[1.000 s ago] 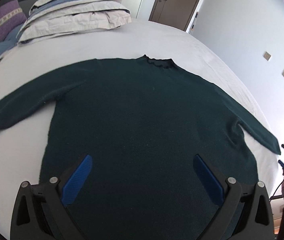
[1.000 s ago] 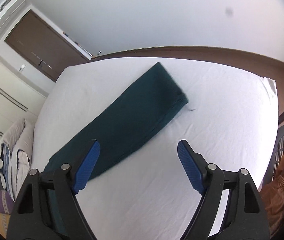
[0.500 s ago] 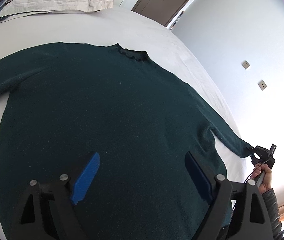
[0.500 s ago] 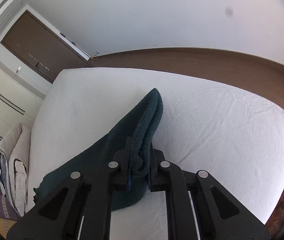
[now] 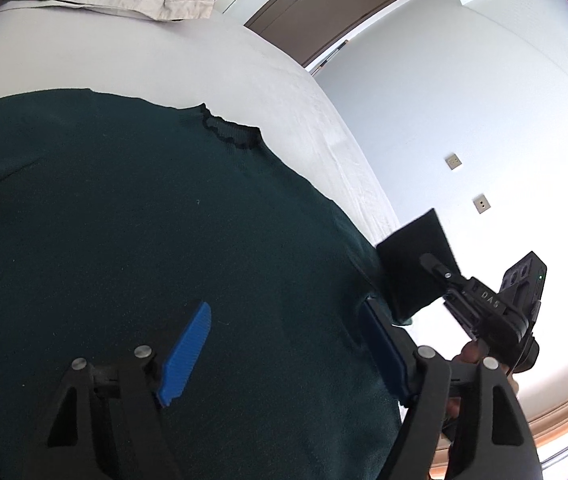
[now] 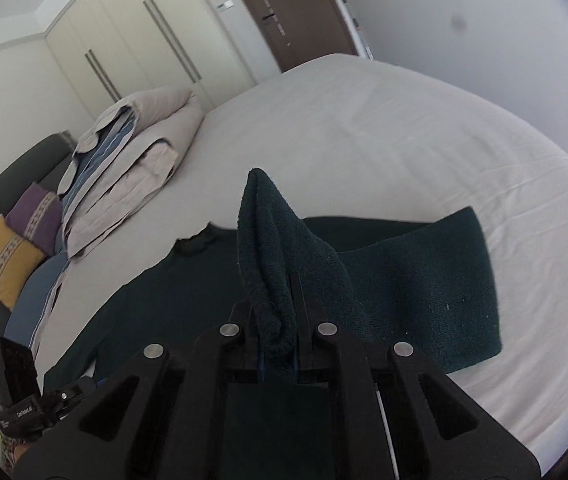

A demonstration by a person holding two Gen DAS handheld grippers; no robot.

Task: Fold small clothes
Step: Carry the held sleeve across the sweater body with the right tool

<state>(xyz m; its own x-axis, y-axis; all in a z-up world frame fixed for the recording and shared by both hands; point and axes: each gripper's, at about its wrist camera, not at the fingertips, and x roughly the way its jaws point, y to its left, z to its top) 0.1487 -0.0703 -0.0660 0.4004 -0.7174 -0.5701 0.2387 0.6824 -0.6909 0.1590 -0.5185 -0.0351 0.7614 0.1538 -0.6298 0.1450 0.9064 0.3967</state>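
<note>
While the right tongs [image 6: 277, 344] clamp the soft, floppy sweater's [image 5: 131, 240] sleeve cuff [image 6: 271, 248], the left tongs [image 5: 284, 352] are closing, empty, above its body.

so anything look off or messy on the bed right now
Nothing stands out. The sweater lies flat on the bed; only its sleeve is up, pinched in the right gripper, which fits folding. The bedding sits stacked at the head.

Sweater [image 5: 131, 240]: fuzzy matt knit. Sheet [image 6: 384, 128]: smooth cloth, faint creases. Pads [image 5: 185, 354]: ribbed plastic. Door [image 5: 324, 4]: matt wood.
</note>
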